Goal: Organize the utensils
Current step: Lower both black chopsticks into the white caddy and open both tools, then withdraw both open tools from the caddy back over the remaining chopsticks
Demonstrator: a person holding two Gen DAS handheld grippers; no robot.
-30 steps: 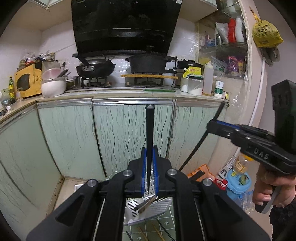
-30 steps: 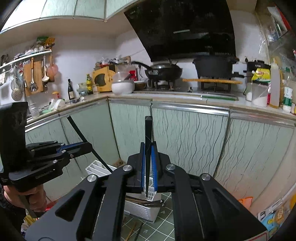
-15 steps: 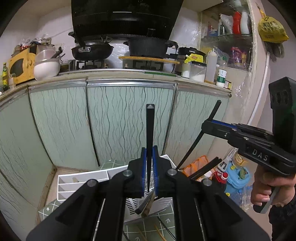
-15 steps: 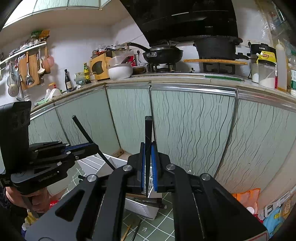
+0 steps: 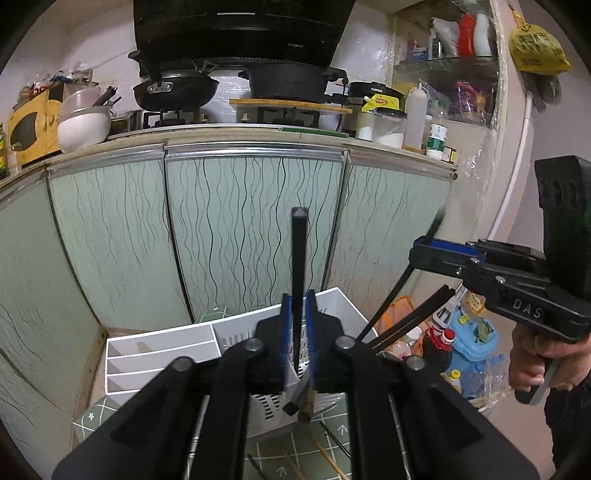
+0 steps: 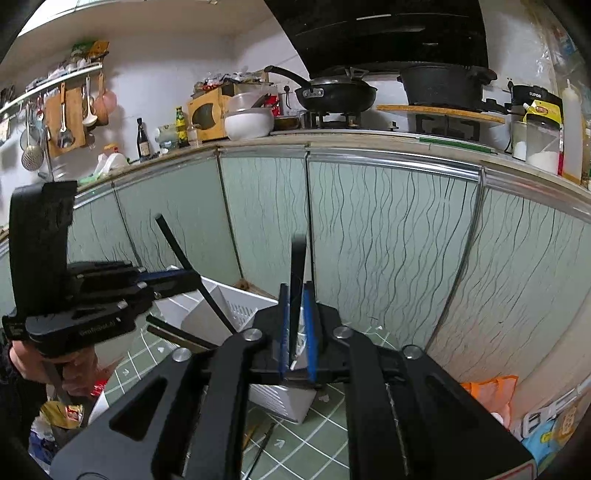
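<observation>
Above the white organizer, both opening claws, loose black chopsticks between blue pads.

A home kitchen: gas stove with wok, range hood, green cabinets

A black wok and pot sit on the stove (above pale green cabinet doors).

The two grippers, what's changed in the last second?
Both came down toward the white organizer, and their jaws are opening: the left gripper and right gripper each loosen off a black chopstick that stands between them. The kitchen is unchanged.
</observation>
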